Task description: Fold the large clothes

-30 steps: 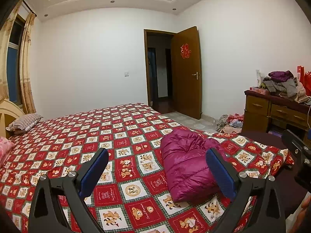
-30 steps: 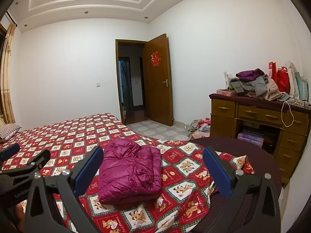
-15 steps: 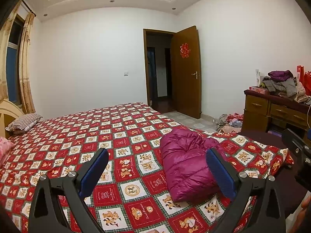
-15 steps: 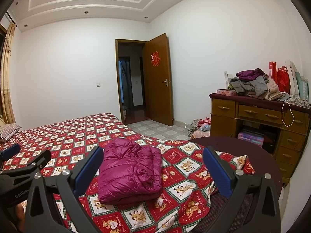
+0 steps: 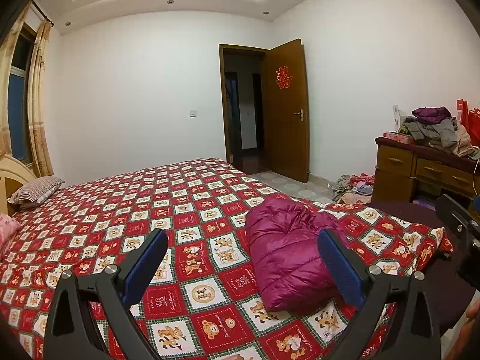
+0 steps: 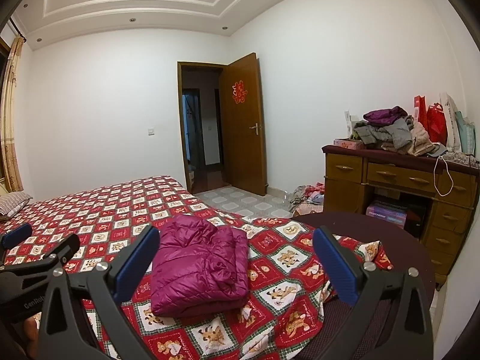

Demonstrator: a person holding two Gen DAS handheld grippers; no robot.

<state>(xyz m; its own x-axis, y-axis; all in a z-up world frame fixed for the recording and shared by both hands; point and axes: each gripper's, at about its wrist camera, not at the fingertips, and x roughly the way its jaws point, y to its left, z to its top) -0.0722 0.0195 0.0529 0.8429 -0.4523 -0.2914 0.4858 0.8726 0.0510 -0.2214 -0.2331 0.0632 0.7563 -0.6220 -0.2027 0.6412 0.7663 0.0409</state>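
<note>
Near the bed's [image 6: 126, 201] corner, a folded jacket [image 6: 198, 265] is laid flat. Both grippers, left [image 5: 243, 265] and right [image 6: 235, 262], are held spread and empty above the quilt.

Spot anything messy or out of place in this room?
Yes. Clothes lie heaped on the floor beside the dresser, and another loose pile sits on top of it. The purple jacket on the bed looks neatly folded.

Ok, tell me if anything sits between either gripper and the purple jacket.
Nothing visible does. The folded purple jacket lies alone on the checked bedspread, with only bare cover between it and the left gripper and right gripper, both with jaws open.
</note>
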